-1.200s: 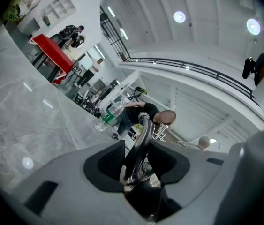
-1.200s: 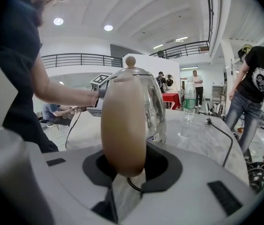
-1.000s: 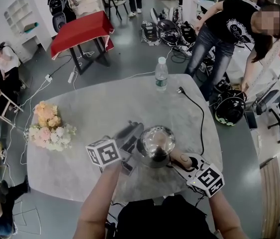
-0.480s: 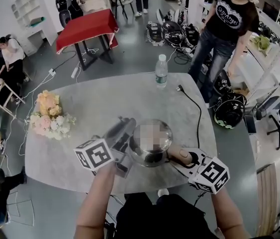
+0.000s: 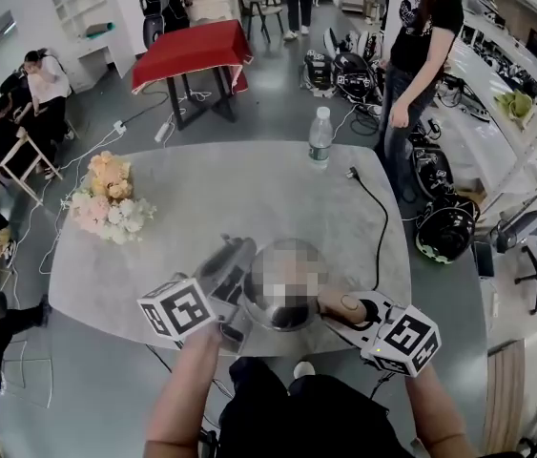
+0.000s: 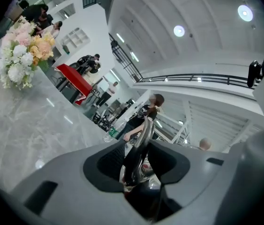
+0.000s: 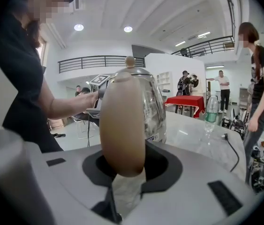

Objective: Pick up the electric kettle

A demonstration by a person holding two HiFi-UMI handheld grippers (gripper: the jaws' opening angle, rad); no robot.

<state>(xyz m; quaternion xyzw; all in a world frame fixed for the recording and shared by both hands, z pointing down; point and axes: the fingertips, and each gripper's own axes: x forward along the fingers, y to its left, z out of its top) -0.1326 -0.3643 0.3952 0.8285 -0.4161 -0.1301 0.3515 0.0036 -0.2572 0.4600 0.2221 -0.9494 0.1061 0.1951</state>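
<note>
The electric kettle (image 5: 285, 299) has a shiny steel dome and a tan handle (image 5: 349, 305), and hangs over the marble table's (image 5: 201, 208) near edge. My right gripper (image 5: 344, 306) is shut on that handle from the right. In the right gripper view the handle (image 7: 122, 125) fills the gap between the jaws of my right gripper (image 7: 122, 161), with the kettle's body (image 7: 153, 109) behind it. My left gripper (image 5: 242, 281) grips the kettle's left side. The left gripper view shows the curved steel spout (image 6: 140, 144) pinched between the jaws of my left gripper (image 6: 139, 159).
A water bottle (image 5: 320, 137) stands at the table's far edge. A black cable with a plug (image 5: 375, 219) runs down the right side, and a flower bouquet (image 5: 108, 198) lies at the left. A person (image 5: 423, 36) stands beyond the table, near helmets (image 5: 447, 225) on the floor.
The kettle, held by both grippers, has come up and toward the table's near edge. The person behind the table has straightened up from bending.
</note>
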